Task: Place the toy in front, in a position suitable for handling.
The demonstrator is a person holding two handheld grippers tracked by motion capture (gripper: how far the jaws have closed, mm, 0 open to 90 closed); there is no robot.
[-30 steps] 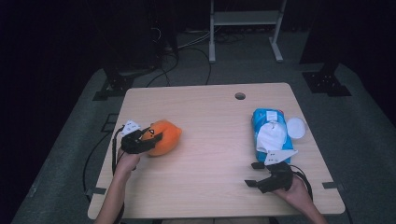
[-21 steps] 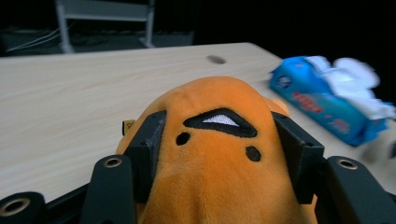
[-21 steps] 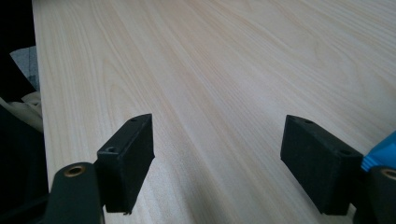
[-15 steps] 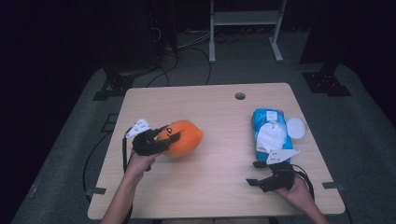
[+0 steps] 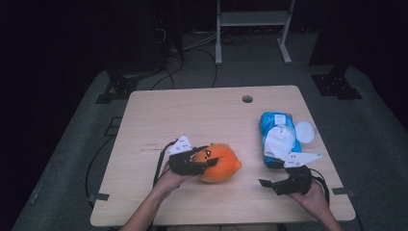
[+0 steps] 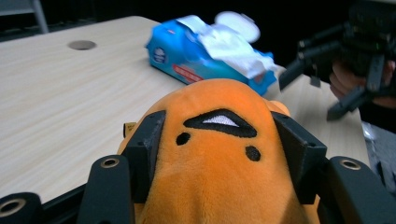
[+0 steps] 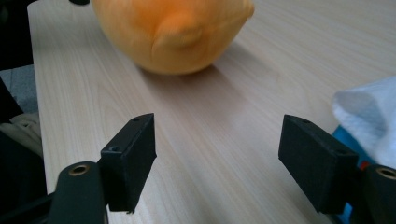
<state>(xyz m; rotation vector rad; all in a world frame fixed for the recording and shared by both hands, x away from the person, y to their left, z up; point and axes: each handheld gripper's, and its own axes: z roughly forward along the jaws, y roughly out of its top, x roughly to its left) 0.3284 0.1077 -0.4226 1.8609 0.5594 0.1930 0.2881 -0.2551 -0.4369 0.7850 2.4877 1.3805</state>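
Note:
An orange plush toy (image 5: 219, 163) with a stitched face lies on the wooden table (image 5: 192, 115) left of centre. My left gripper (image 5: 204, 161) is shut on it, one pad against each side of the toy (image 6: 215, 154). Its jaws have just eased open a little, with the toy still pinched between them. My right gripper (image 5: 272, 178) rests near the front right edge, open with nothing between its jaws (image 7: 217, 154), and points at the toy (image 7: 173, 32). A blue pack of wet wipes (image 5: 276, 137) lies just beyond it, with a white wipe pulled out of the top.
A round white lid (image 5: 304, 131) sits beside the wipes pack near the right edge. A cable hole (image 5: 247, 99) is at the table's far side. A metal stand (image 5: 250, 19) and cables are on the dark floor behind. The right gripper (image 6: 327, 79) shows in the left gripper view.
My left gripper has carried the orange toy rightward from the table's left edge toward the middle. The right gripper has stayed in place.

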